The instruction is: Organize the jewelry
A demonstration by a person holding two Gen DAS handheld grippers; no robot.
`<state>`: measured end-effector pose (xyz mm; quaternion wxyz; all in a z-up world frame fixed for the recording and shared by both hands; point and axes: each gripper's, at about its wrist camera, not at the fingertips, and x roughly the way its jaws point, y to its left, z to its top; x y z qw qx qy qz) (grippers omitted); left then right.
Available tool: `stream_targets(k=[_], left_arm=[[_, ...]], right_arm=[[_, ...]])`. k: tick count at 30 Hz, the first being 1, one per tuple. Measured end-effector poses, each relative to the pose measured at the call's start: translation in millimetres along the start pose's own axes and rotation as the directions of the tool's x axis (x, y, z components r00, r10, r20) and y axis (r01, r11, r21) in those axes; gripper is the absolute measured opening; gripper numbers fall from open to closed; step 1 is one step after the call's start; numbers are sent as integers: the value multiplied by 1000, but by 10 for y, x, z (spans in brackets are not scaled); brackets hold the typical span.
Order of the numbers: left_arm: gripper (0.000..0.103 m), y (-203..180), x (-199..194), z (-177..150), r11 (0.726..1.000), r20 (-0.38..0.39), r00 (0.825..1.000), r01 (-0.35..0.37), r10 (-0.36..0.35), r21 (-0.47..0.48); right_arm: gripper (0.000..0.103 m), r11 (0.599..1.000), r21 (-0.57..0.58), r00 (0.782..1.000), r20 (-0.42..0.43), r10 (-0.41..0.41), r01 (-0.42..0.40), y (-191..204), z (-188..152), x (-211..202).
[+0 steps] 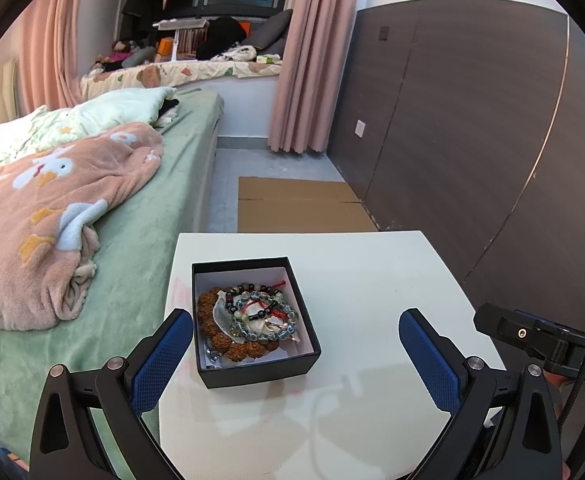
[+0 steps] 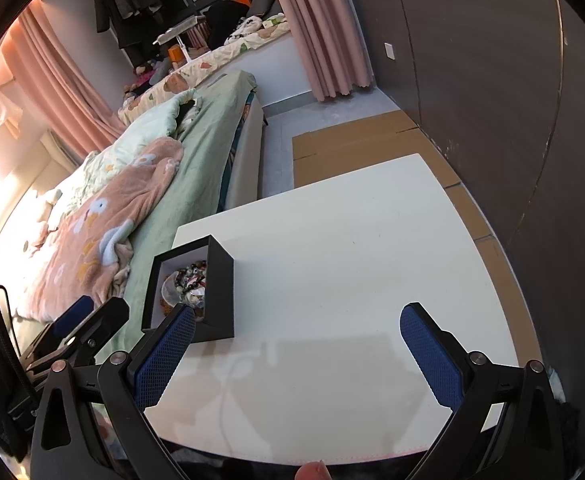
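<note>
A black open box with a white lining stands on the left part of the white table. It holds several beaded bracelets: brown seed beads, grey-green glass beads and dark beads on red cord. My left gripper is open and empty, just in front of the box, its left finger beside the box's near left corner. My right gripper is open and empty over the table, to the right of the box. The right gripper's body shows at the left wrist view's right edge.
A bed with a green sheet and a pink blanket lies against the table's left side. Flat cardboard lies on the floor beyond the table. A dark panelled wall runs along the right.
</note>
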<state>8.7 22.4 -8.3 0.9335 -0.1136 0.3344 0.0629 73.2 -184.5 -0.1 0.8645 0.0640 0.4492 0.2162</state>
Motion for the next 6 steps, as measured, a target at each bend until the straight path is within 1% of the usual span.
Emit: stream_targets(k=[6], left_arm=[[103, -9, 37, -6, 1000, -13, 1000, 13, -12, 15]], right_arm=[[103, 1000, 9, 1000, -6, -2, 2, -49, -29, 63]])
